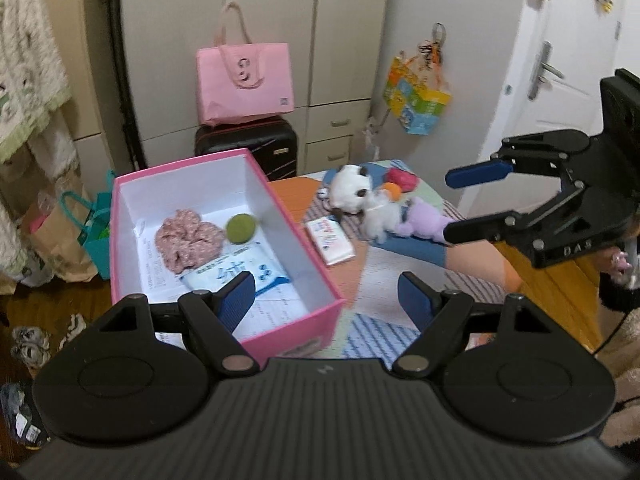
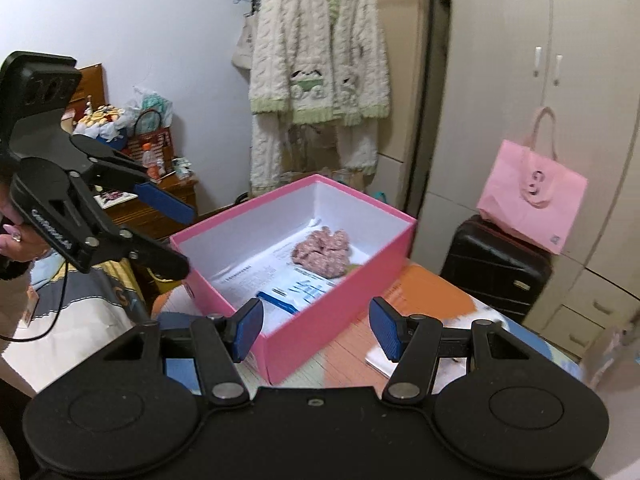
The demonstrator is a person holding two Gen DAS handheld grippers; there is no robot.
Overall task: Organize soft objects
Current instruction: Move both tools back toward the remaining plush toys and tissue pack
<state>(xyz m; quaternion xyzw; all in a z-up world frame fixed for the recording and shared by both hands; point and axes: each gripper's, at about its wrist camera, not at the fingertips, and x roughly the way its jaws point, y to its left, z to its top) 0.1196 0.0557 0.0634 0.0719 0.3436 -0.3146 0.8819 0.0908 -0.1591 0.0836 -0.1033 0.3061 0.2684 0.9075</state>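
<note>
I see both my left gripper (image 1: pixel 326 300) and right gripper (image 2: pixel 316 330) spread wide, empty, near the pink box (image 1: pixel 280 204) with a crumpled pink scrunchie (image 1: pixel 188 244) inside

My left wrist view sits above the near end of the pink box (image 1: pixel 224 236), angled down and forward toward the wardrobe (image 1: pixel 256 40) and door (image 1: pixel 560 60); close range, box fills the lower left. It catches the right gripper (image 1: pixel 452 204) entering from the right edge. My right wrist view looks from the box's other side, facing the hanging robe (image 2: pixel 320 60) and corner wall, box (image 2: pixel 296 264) centre frame, also close. It catches the left gripper (image 2: pixel 188 240) at left. Both share the box, pink bag (image 1: pixel 244 80) (image 2: pixel 532 204), black suitcase (image 1: pixel 248 144) (image 2: pixel 496 264), wardrobe (image 2: pixel 560 80)
</note>
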